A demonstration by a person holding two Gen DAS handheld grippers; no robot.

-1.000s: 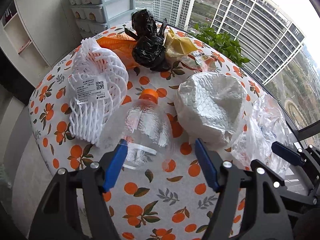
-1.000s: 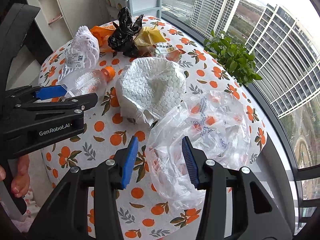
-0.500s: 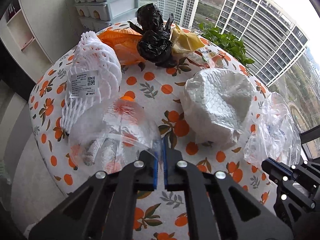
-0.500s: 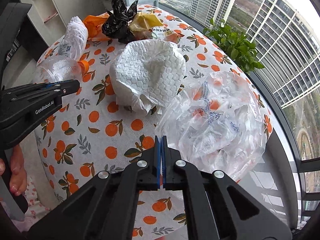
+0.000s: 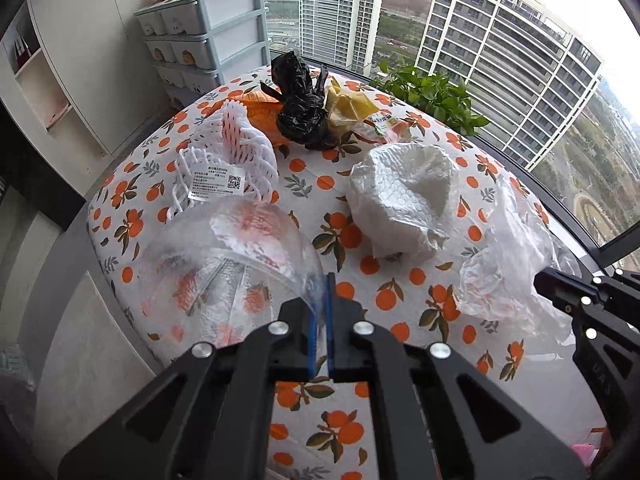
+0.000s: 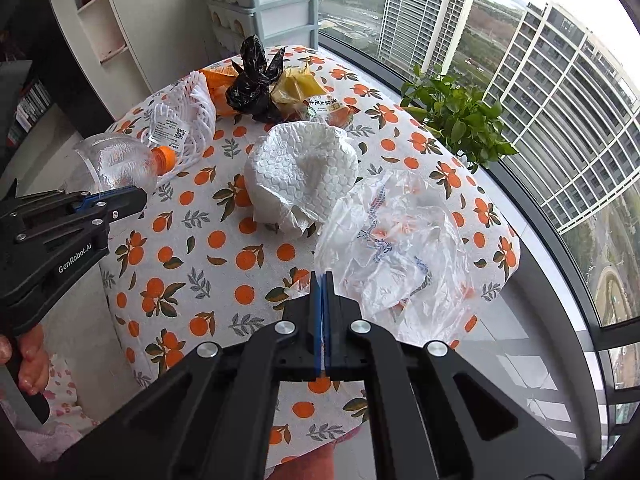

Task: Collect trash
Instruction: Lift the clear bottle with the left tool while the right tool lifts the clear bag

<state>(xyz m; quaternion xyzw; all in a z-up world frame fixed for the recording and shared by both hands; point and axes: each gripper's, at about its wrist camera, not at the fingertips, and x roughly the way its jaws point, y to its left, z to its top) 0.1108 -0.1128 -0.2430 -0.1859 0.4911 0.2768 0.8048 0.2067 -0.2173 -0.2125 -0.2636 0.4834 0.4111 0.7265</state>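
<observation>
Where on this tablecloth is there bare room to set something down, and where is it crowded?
Bare cloth lies along the near edge of the table, in front of the bubble wrap, and in a strip between the foam net and the bubble wrap. The far edge is crowded: black bag, yellow wrapper, orange bag bunched together.

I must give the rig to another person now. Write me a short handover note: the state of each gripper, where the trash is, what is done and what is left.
Left gripper: shut on the base of the clear plastic bottle, orange cap pointing away, bottle raised at the table's left edge.
Right gripper: shut on an edge of the clear plastic bag, which lies at the table's right edge.
On the table: white bubble wrap in the middle, white foam net at the left, black bag, orange wrapper and yellow wrapper at the far end.
Done: both items gripped.
Left: carry them off; no bin in view. Then collect the rest.
</observation>
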